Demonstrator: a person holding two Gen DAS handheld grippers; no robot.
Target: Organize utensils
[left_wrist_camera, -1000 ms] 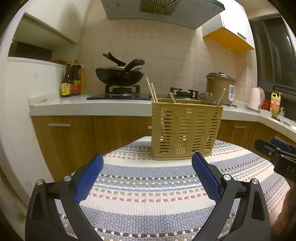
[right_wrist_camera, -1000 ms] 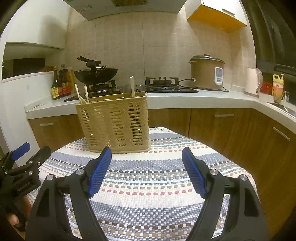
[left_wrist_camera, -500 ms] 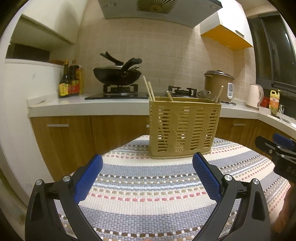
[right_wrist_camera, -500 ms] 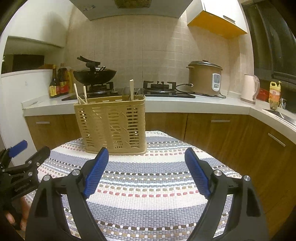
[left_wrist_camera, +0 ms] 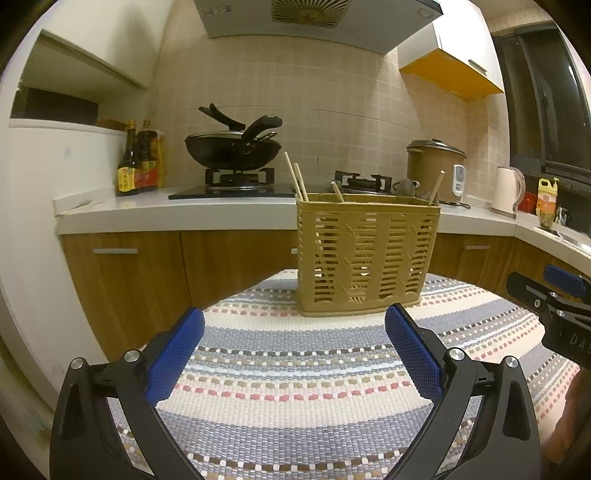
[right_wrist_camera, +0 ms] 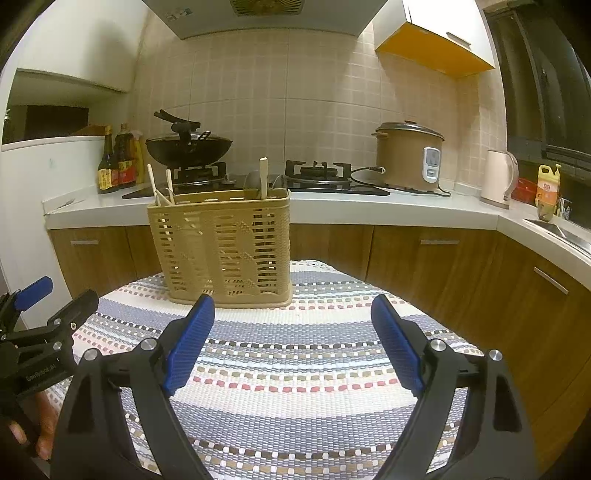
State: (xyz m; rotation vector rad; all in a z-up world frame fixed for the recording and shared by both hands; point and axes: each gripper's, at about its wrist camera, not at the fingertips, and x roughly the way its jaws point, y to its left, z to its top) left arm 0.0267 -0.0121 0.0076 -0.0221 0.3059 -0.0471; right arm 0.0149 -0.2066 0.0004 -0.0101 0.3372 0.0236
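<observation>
1. Nearest the left wrist camera, the left claw point(left_wrist_camera: 293, 332) stood wide, its blue pads point(left_wrist_camera: 173, 356) well apart with nothing between them, hovering above a striped woven cloth point(left_wrist_camera: 295, 406) that covered the worktop.
2. Nearest the right wrist camera, the right claw point(right_wrist_camera: 293, 321) was also wide, its jaws opening, with only cloth showing between its blue pads point(right_wrist_camera: 397, 345).
3. At the right edge of the left view, part of the right claw appeared beside the cloth; at the left edge of the right view, the left claw appeared with a person's fingers point(right_wrist_camera: 40, 424) below it.
4. Beyond both claws, near the far edge of the cloth, stood a tan slatted utensil basket point(left_wrist_camera: 365, 258), upright and apart from both claws.
5. Inside the basket, wooden chopsticks point(left_wrist_camera: 295, 179) leaned out at its left end, and another wooden stick point(left_wrist_camera: 436, 189) rose at its right end. A grey spoon bowl point(right_wrist_camera: 252, 181) showed above the rim in the right view. Which compartment each sat in could not be told.
6. Behind the worktop ran a white kitchen counter point(left_wrist_camera: 177, 212) over wooden cabinet doors point(left_wrist_camera: 125, 280).
7. On that counter sat a gas hob with a black wok point(left_wrist_camera: 231, 149), dark sauce bottles point(left_wrist_camera: 138, 158) to its left, and a brown rice cooker point(left_wrist_camera: 434, 168) to its right.
8. Farther right stood a pale kettle point(left_wrist_camera: 508, 190) and a yellow bottle point(left_wrist_camera: 546, 199).
9. Farthest back, a tiled wall point(left_wrist_camera: 295, 99) rose to an extractor hood point(left_wrist_camera: 314, 18).
</observation>
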